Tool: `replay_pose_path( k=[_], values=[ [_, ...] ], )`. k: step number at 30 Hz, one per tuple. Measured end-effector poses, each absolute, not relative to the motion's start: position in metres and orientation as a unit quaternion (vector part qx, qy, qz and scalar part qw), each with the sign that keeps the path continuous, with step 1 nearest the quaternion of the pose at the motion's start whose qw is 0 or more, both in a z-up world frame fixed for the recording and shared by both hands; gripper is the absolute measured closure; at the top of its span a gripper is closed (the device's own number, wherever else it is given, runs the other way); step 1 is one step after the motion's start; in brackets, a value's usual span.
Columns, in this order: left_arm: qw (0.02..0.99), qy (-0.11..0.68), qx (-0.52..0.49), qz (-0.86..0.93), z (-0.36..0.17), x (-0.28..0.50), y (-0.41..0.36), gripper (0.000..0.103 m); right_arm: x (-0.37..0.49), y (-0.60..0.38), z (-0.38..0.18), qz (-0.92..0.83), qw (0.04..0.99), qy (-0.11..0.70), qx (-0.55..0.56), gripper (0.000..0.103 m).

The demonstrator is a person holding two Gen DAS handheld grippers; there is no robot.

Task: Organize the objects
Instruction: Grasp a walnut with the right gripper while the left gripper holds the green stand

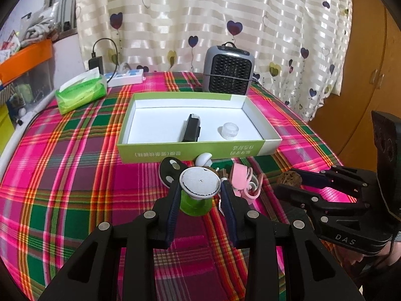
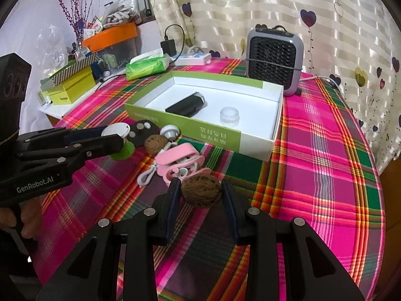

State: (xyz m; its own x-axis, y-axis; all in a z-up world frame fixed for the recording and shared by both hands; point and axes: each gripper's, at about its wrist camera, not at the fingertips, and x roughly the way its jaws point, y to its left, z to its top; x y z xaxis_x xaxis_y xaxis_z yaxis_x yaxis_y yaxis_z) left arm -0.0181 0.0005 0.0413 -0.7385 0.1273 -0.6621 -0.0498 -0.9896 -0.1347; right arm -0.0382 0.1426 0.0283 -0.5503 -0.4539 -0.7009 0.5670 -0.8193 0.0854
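Green spool: the green spool point(image 1: 195, 204) with a white cap sits clamped in the left claw point(image 1: 200, 195), seemingly lifted for carrying to the box.
Walnut: the walnut point(image 2: 201, 192) sits between the right claw point(image 2: 201, 195) pads, gripped at a moderate opening.
Box: the open green box point(image 1: 190, 150) on the plaid bench point(image 1: 62, 188) already holds a black device point(image 1: 191, 128) and a clear cap point(image 1: 230, 131).
Loose pile: pink cable winder point(image 2: 179, 160), second walnut point(image 2: 156, 143) and black disc point(image 2: 144, 131) wait just before the box, likely next.
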Motion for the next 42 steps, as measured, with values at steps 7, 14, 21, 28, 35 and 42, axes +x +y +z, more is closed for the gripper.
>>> replay_pose_path(
  k=[7, 14, 21, 28, 35, 42],
  values=[
    [0.047, -0.052, -0.351, 0.934, 0.048, -0.012, 0.000, 0.073, -0.030, 0.139, 0.039, -0.881, 0.296, 0.078, 0.360, 0.068],
    [0.049, -0.045, -0.343, 0.937, 0.054, -0.009, 0.004, 0.073, -0.028, 0.136, 0.046, -0.884, 0.298, 0.084, 0.349, 0.068],
    [0.051, -0.044, -0.340, 0.938, 0.056, -0.010, 0.004, 0.073, -0.030, 0.132, 0.048, -0.884, 0.301, 0.088, 0.346, 0.068],
    [0.054, -0.041, -0.340, 0.938, 0.057, -0.014, 0.007, 0.073, -0.030, 0.132, 0.048, -0.884, 0.302, 0.089, 0.345, 0.068],
    [0.053, -0.038, -0.339, 0.938, 0.058, -0.017, 0.010, 0.073, -0.033, 0.129, 0.050, -0.885, 0.302, 0.090, 0.343, 0.068],
    [0.051, -0.037, -0.337, 0.939, 0.062, -0.025, 0.008, 0.073, -0.041, 0.125, 0.055, -0.886, 0.304, 0.098, 0.337, 0.068]
  ],
)
